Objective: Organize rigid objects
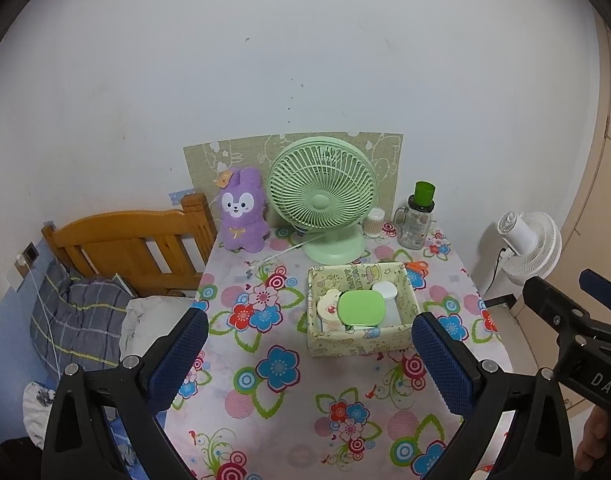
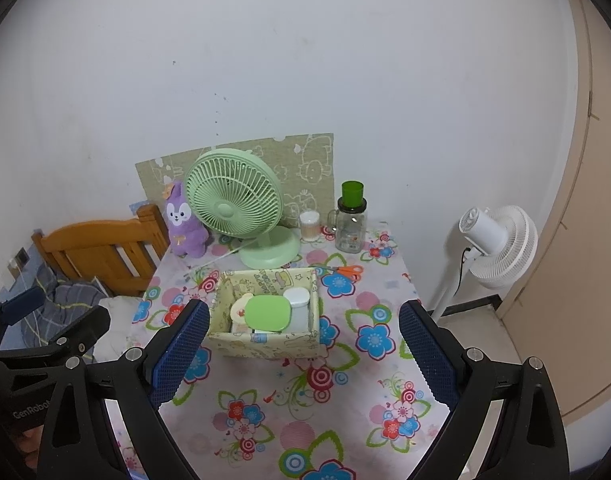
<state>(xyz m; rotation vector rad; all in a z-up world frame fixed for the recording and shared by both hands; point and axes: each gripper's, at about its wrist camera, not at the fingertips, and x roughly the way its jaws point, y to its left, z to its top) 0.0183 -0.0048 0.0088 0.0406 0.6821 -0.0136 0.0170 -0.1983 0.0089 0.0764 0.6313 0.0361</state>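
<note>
My left tongs [image 1: 309,356] and right tongs [image 2: 303,354] both hang spread apart and empty above the near part of the flowered table [image 1: 289,400], just short of the yellow box [image 1: 359,340] holding a green-lidded case [image 1: 362,307] at mid-table.

Floral-clothed table [image 1: 289,400] bears box [image 1: 357,340], fan [image 1: 321,196], plush [image 1: 241,212], jar [image 1: 417,220], scissors [image 1: 417,267].

Both wrist views look down and forward over the near desk [image 1: 289,400] edge toward the wall, the left from further left. Both share the box [image 1: 359,342] and fan [image 2: 235,196].
</note>
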